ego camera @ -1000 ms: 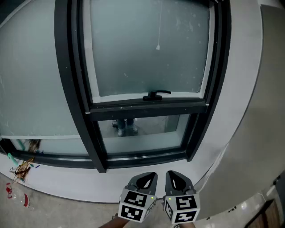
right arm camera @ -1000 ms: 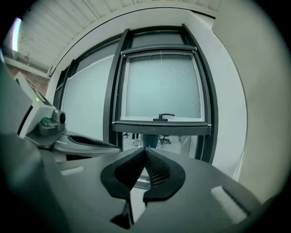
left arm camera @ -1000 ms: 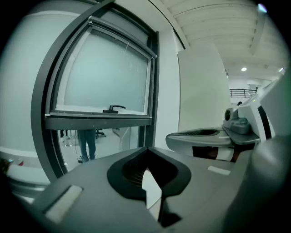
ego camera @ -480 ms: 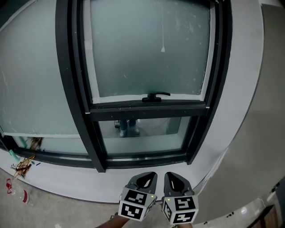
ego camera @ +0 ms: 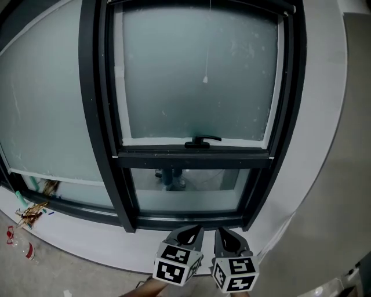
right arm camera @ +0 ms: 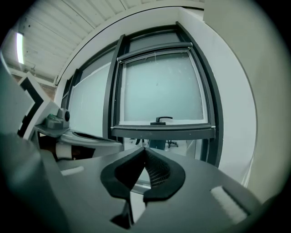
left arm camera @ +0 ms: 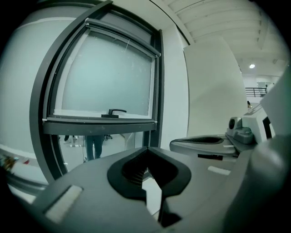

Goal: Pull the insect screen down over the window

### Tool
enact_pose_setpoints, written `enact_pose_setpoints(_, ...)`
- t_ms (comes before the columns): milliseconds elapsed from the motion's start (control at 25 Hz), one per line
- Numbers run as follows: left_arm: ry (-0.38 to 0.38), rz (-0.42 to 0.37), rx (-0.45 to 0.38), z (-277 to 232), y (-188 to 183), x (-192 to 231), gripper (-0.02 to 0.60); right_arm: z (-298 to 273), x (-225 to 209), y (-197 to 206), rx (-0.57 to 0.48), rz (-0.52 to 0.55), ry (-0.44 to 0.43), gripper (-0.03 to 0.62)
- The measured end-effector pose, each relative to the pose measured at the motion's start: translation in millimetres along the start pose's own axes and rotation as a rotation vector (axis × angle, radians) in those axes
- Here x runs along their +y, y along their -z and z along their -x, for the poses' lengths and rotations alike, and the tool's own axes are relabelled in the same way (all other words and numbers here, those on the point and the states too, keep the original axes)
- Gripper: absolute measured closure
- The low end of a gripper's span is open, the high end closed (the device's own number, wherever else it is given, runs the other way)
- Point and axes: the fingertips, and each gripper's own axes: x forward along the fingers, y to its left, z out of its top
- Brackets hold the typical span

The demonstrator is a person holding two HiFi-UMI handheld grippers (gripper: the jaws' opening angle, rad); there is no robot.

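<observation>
A black-framed window (ego camera: 110, 145) has a frosted upper pane and a black handle (ego camera: 202, 141) on its middle bar. A thin pull cord (ego camera: 205, 79) with a small weight hangs from the top rail (ego camera: 203, 3); no screen covers the pane. That rail shows as (right arm camera: 154, 49) in the right gripper view, with the handle (right arm camera: 161, 119) below it. My left gripper (ego camera: 193, 229) and right gripper (ego camera: 222, 231) are side by side just below the window's lower frame, both shut and empty. In their own views the left gripper (left arm camera: 146, 149) and right gripper (right arm camera: 145, 149) point at the window.
A white curved sill (ego camera: 87, 243) runs under the window and a white wall (ego camera: 327, 145) rises at the right. Litter (ego camera: 28, 216) and a small bottle (ego camera: 26, 250) lie on the floor at the left. A person's legs (ego camera: 171, 176) show through the lower pane.
Both grippers have moved forward together, closer to the window's lower frame. The head view has tipped up, so the window's top rail now shows. Jaws stay shut.
</observation>
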Motion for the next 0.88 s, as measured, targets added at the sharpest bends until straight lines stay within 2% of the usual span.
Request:
enact_pose_setpoints(240, -0.004, 0.006, -0.016, -34, -28, 27, 0.565, -43, -17, -26, -0.016, 0.031, -0.014, 0.588)
enact_pose_setpoints(520, 0.009, -0.013, -0.050, -86, -68, 89, 0.565, -126, -24, -67, -0.051, 0.104, -0.021, 0.588)
enact_pose_setpoints(880, 0.046, -0.063, -0.132, -141, -163, 191, 0.565, -241, -22, -171, -0.167, 0.144, 0.004, 0.588)
